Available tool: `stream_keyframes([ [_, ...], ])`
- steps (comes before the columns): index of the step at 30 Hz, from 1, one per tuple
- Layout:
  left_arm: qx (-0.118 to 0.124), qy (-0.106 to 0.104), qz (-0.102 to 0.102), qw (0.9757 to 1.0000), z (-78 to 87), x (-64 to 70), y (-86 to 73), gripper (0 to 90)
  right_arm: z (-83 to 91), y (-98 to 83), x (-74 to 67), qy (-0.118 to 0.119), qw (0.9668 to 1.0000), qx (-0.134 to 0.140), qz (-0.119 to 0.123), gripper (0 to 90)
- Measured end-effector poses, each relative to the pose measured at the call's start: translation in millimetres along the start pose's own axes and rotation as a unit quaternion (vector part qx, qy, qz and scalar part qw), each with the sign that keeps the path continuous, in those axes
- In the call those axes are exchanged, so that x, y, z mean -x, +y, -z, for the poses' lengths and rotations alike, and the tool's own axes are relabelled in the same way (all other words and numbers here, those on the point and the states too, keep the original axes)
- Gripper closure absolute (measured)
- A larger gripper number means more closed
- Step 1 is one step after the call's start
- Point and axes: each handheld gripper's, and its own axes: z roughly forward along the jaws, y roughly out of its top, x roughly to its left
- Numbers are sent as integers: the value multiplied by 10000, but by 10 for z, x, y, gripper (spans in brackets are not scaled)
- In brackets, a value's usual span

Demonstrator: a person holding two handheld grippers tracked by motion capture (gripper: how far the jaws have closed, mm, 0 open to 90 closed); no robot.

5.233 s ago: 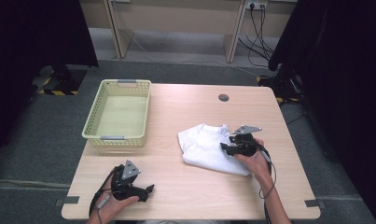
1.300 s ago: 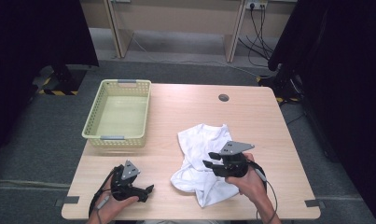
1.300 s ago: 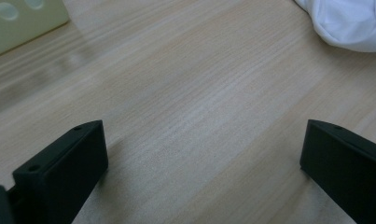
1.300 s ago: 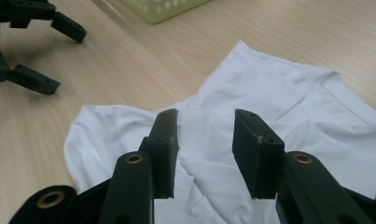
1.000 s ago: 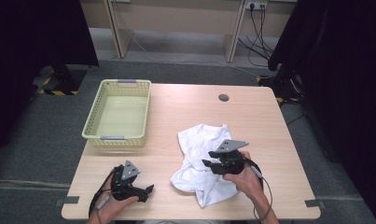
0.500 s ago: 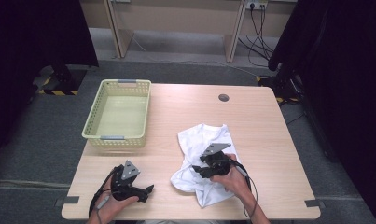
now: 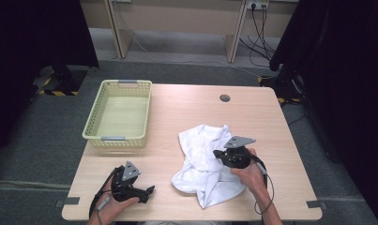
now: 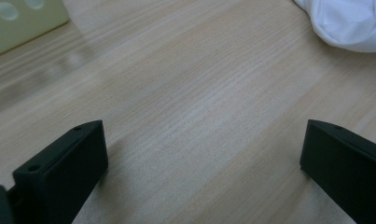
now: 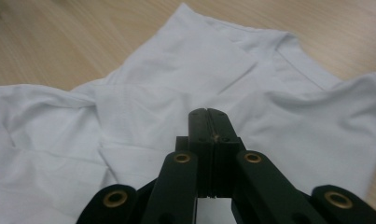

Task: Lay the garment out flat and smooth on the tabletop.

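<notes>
A crumpled white shirt lies on the wooden table, right of centre and reaching toward the front edge. My right gripper rests on the shirt's right part, pointing left. In the right gripper view its jaws have just been closing and now meet flat against each other, with no cloth seen between them; the shirt spreads out beyond them. My left gripper sits at the front left of the table, held by a hand. It stands open over bare wood, a corner of the shirt farther off.
An empty pale-yellow plastic basket stands at the table's back left; its corner appears in the left gripper view. A round cable hole is near the far edge. Cables trail from both grippers toward the front edge.
The right gripper slid left over the shirt, then came back to the right, and its jaws went from apart to shut. The left gripper stayed where it was.
</notes>
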Motion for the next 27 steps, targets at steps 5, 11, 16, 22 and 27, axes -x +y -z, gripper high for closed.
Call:
stream_keyframes([
  [5,0,1,0,10000,0,0,0,0,97,-24,28,63,9999,97,-55,769],
  [11,3,-2,0,10000,0,-1,-1,0,-57,97,-282,391,9989,-84,228,593],
  [16,3,-2,1,10000,0,-1,-1,0,-334,94,-442,602,9969,-429,272,524],
  [22,3,-2,0,10000,0,-1,-1,0,-425,70,-413,421,9974,-446,368,781],
  [27,0,-1,0,10000,3,-1,-3,0,-343,44,-291,328,9987,-273,261,860],
])
